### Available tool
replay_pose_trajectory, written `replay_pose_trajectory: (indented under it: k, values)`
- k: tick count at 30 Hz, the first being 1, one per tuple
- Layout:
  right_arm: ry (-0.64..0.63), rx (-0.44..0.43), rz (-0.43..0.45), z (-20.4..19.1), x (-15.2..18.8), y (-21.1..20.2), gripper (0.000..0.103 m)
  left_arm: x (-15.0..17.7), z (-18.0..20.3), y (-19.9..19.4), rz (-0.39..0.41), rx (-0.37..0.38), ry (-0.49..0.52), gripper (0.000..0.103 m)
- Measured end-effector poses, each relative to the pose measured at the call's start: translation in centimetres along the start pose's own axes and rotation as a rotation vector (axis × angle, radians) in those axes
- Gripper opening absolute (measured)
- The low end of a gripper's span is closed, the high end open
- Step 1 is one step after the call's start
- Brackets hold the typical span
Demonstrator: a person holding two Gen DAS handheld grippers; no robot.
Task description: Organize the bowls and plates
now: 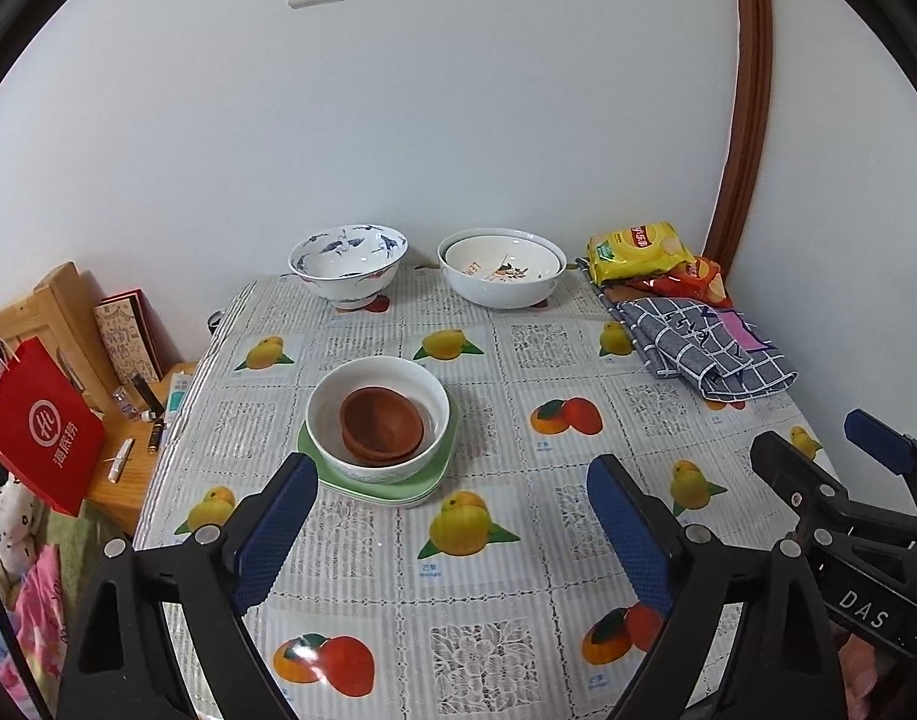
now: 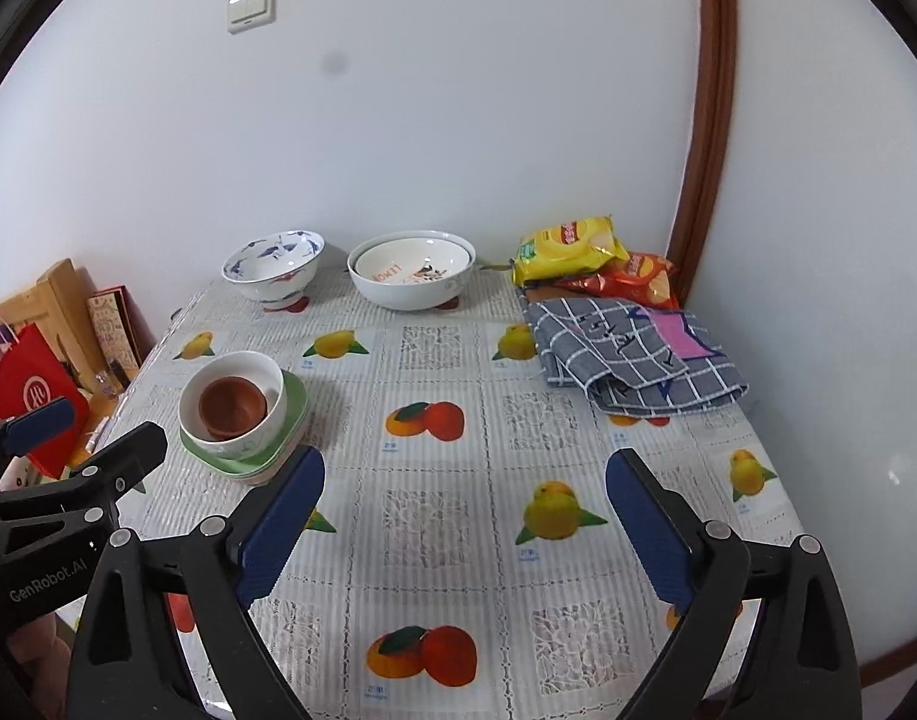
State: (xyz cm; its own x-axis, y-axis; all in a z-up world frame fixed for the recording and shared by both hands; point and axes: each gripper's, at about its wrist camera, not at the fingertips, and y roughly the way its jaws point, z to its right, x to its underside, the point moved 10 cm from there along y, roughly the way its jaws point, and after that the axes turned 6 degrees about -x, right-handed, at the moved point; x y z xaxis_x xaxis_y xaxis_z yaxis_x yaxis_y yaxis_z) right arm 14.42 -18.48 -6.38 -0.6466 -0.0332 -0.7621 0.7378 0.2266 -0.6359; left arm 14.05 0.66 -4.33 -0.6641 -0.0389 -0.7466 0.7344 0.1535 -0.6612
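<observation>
On the bench (image 1: 494, 546), fruit-print cloth covers the whole top. Left gripper (image 1: 452, 534) hangs over the near edge, jaws spread wide, nothing between them. Right gripper (image 2: 464, 534) same: wide apart, empty, over the near middle of the bench; its tip also shows at the right edge of the left wrist view.

Grey checked towel (image 2: 632, 360) lies folded at the far right, snack bags (image 2: 590, 258) just behind it against the wall.

Large white bowl (image 1: 500, 276) sits at the far edge, centre, with a printed bowl (image 1: 503, 261) nested inside. Blue-patterned bowl (image 1: 347, 264) stands just left of it, apart, upright.

Stack on the left-middle of the bench: green plates (image 1: 434, 480) at the bottom (more than one, exact count unclear), white bowl (image 1: 377, 414) on top, brown bowls (image 1: 380, 423) nested inside that, looks like two.

Red paper bag (image 1: 38, 426) is off the bench to the left, beside a low wooden shelf (image 1: 128, 480).
</observation>
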Motion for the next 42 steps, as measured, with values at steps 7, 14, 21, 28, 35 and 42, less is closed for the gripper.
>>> replay_pose_trajectory:
  k: [7,14,21,28,35,42]
  values:
    - [0.001,-0.010,0.000,0.03,0.30,0.05,0.094,0.04,0.69,-0.09,0.001,0.000,0.000,0.091]
    - [0.003,-0.016,0.009,0.10,0.27,-0.24,0.094,0.17,0.82,-0.24,0.002,-0.005,0.001,0.091]
    - [0.004,-0.014,0.017,0.10,0.17,-0.52,0.094,0.32,0.66,-0.15,-0.004,-0.010,0.003,0.091]
    - [-0.004,-0.012,0.014,0.00,0.22,-0.49,0.094,0.21,0.43,-0.20,-0.002,-0.012,-0.004,0.091]
    - [-0.002,-0.013,0.017,0.09,0.25,-0.53,0.094,0.17,0.19,-0.23,-0.005,-0.012,-0.011,0.091]
    - [-0.009,-0.015,0.014,-0.14,0.30,-0.50,0.094,0.12,0.05,-0.20,-0.004,-0.015,-0.012,0.091]
